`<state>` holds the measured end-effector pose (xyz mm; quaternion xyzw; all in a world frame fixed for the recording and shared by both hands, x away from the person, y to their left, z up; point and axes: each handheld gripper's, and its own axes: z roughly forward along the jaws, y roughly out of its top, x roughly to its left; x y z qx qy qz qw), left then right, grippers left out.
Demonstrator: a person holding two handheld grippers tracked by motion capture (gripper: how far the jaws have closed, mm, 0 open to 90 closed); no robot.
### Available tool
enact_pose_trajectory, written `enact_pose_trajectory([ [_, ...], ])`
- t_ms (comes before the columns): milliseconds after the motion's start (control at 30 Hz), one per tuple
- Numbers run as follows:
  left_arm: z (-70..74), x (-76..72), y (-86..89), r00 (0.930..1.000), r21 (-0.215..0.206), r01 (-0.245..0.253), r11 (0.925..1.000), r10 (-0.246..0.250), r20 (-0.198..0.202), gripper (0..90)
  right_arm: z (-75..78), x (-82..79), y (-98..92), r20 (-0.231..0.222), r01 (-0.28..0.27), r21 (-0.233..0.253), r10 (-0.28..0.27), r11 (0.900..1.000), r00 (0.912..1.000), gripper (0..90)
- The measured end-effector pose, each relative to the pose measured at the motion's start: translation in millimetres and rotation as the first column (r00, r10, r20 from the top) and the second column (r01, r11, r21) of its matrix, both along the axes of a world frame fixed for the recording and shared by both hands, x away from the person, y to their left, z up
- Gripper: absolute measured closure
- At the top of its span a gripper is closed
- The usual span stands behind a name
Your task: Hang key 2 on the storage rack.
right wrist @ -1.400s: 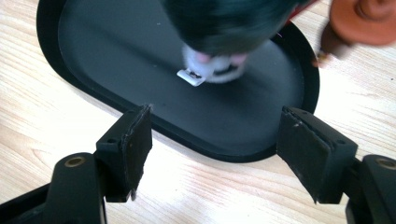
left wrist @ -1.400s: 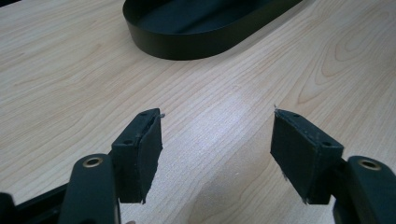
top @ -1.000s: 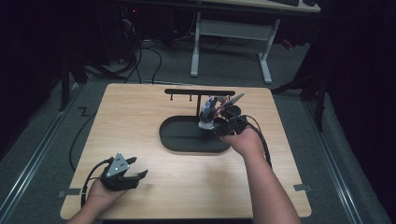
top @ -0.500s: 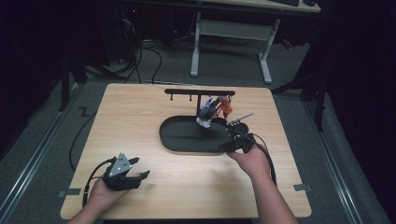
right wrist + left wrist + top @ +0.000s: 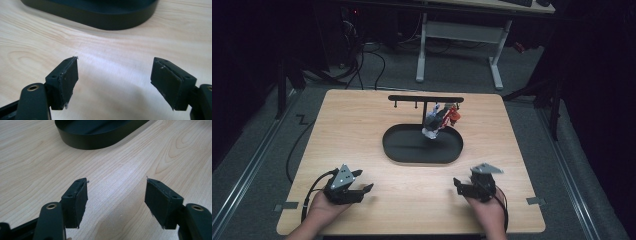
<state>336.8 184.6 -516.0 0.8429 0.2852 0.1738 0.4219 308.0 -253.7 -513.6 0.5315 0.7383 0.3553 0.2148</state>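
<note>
In the high view the counter (image 5: 362,130) is lit evenly from above while the room around it falls nearly black — the whole frame soft and low in detail. Both gripper views are bright; the wood shows pale glare at mid-frame, soft shadows lie below — and the black tray (image 5: 95,135) blurs slightly.

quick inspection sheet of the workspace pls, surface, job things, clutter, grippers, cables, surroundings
surface: light wooden table, bare apart from the stand; tape marks at its near corners.
job's things: black oval tray with a T-shaped hook rack; a bunch of small coloured items hangs from the rack's right side, too small to identify.
clutter: nothing seen.
grippers: left gripper open, empty, near the table's front left; right gripper open, empty, near the front right.
cables: a black cable runs off the table's left edge; more lie on the floor behind.
surroundings: dark room, grey carpet, a white-legged desk behind.
</note>
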Motion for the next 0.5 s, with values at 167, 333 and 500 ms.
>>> enact_pose_trajectory([
  [167, -0.9, 0.7, -4.0, 0.9999, 0.007, 0.008, 0.9999, -0.008, -0.007, 34.7, -3.3, -21.2, -7.9, 0.08, -0.022, 0.022, 0.021, 1.0, 0.9966, 19.6],
  [333, -0.7, -3.6, -2.0, 1.0, 0.023, 0.005, 0.9997, -0.005, 0.0, 34.5, -5.9, -16.0, -5.7, 0.072, -0.017, 0.046, 0.014, 0.999, 0.9973, 19.4],
  [500, 1.3, -7.4, 12.7, 0.9999, 0.012, -0.017, 0.9998, 0.017, 0.0, 34.1, -6.0, -7.3, 0.5, 0.062, -0.023, 0.049, 0.02, 0.999, 0.9978, 18.1],
])
